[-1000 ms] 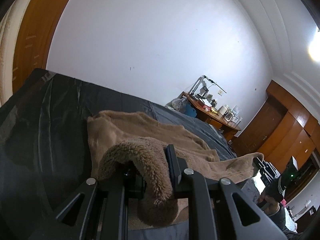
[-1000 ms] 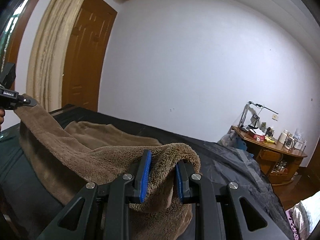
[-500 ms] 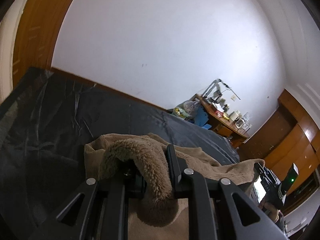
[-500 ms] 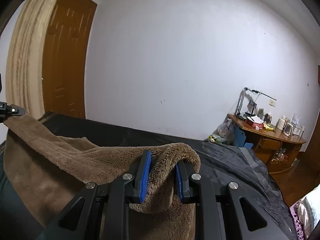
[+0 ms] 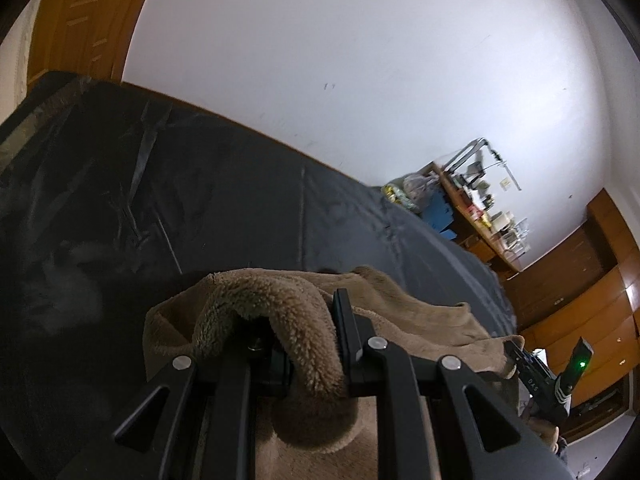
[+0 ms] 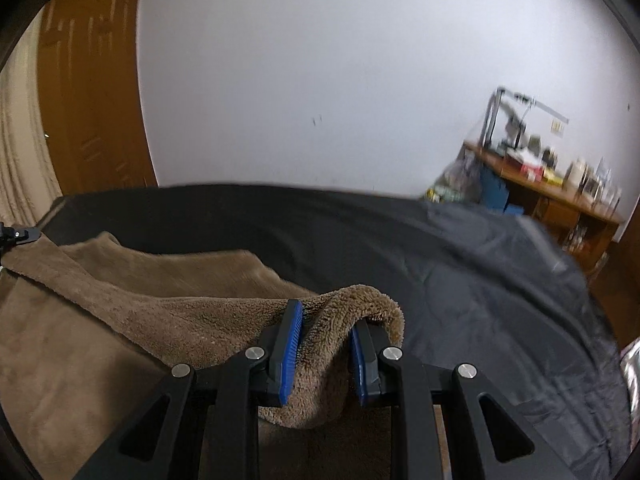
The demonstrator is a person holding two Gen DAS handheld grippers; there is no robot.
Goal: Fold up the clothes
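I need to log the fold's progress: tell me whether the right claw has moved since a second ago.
Yes. The right claw, shut on the fluffy brown garment, has gone forward and down: the wooden door has slid to the frame's left edge.

A plain tan-brown fleece garment [image 6: 168, 304] is seen against a dark charcoal bed cover [image 6: 460, 272], gripped by blue pads [image 6: 291, 344], with an orange-brown wooden door [image 6: 88, 92] behind.

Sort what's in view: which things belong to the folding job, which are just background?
Job: brown fleece garment; left gripper and right gripper, both clamped on it; dark bed cover beneath.
Background: cluttered wooden desk; door; wardrobe.
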